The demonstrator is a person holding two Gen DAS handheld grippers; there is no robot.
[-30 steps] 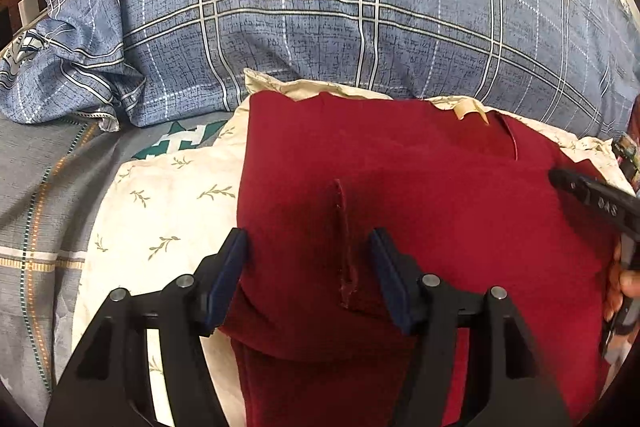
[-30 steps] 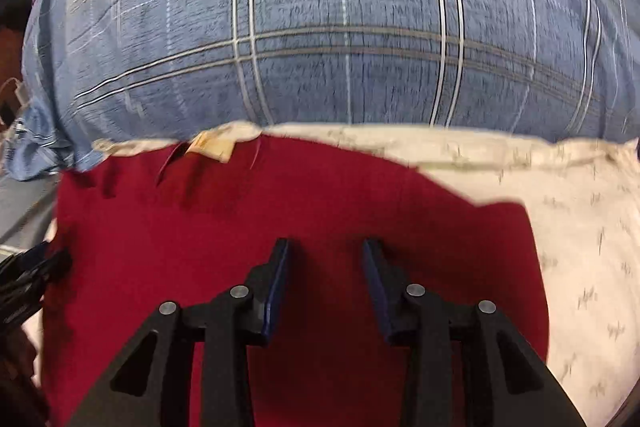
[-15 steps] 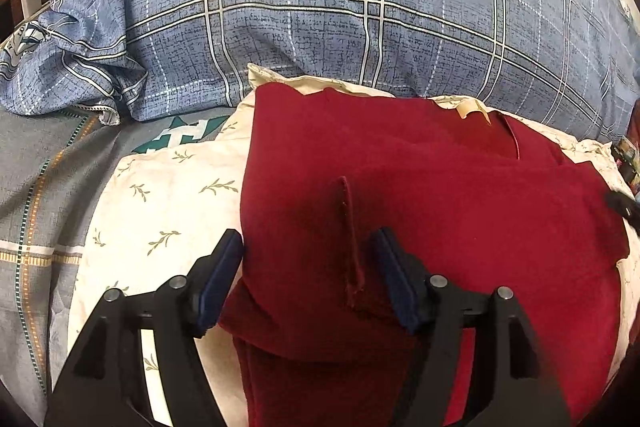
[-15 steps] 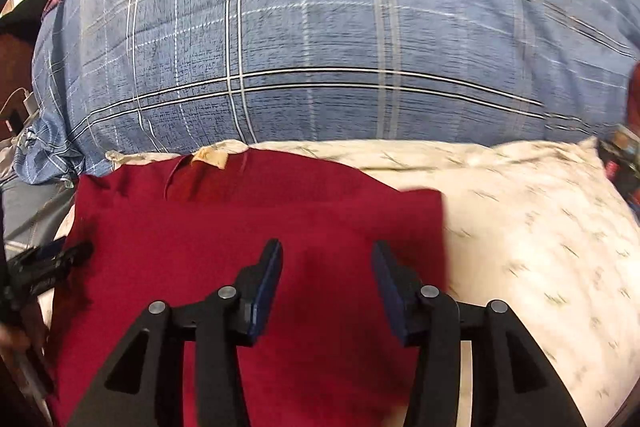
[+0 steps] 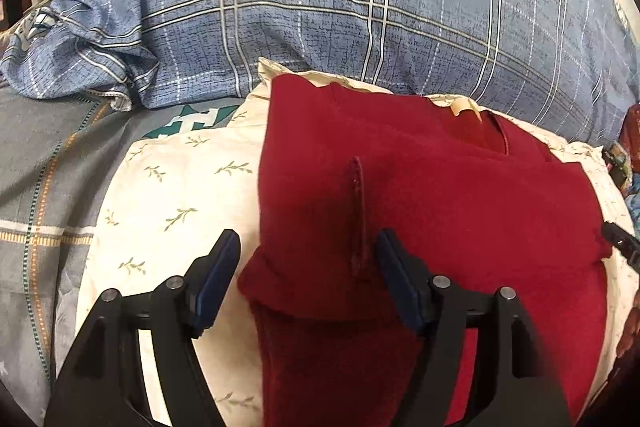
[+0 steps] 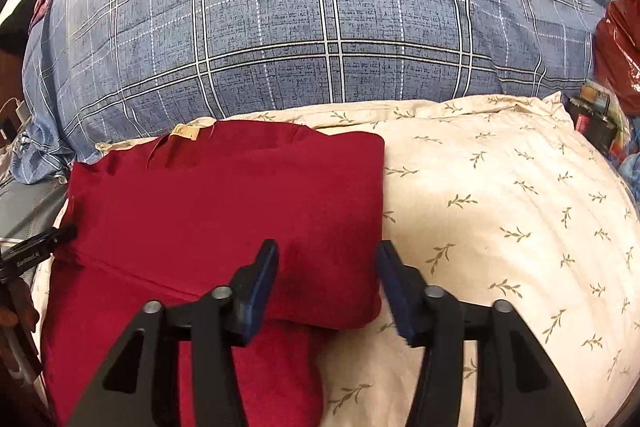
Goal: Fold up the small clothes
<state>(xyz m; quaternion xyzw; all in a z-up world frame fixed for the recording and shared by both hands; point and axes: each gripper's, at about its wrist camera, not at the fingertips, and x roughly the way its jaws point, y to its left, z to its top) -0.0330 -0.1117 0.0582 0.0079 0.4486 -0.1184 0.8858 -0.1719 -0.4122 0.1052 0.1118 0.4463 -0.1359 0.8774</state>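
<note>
Two side folds now lie on the red garment (image 6: 224, 211), which rests on the cream pillow (image 6: 500, 195) on the bed. A second ago the right tool (image 6: 328, 279) was over the middle of the cloth with narrower jaws; now it stands at the right edge, its jaws opening and empty. I judge this fold is released. The left tool (image 5: 308, 267) points steeply down, jaws opening, straddling the sleeve hem (image 5: 356, 219) without pressing it
</note>
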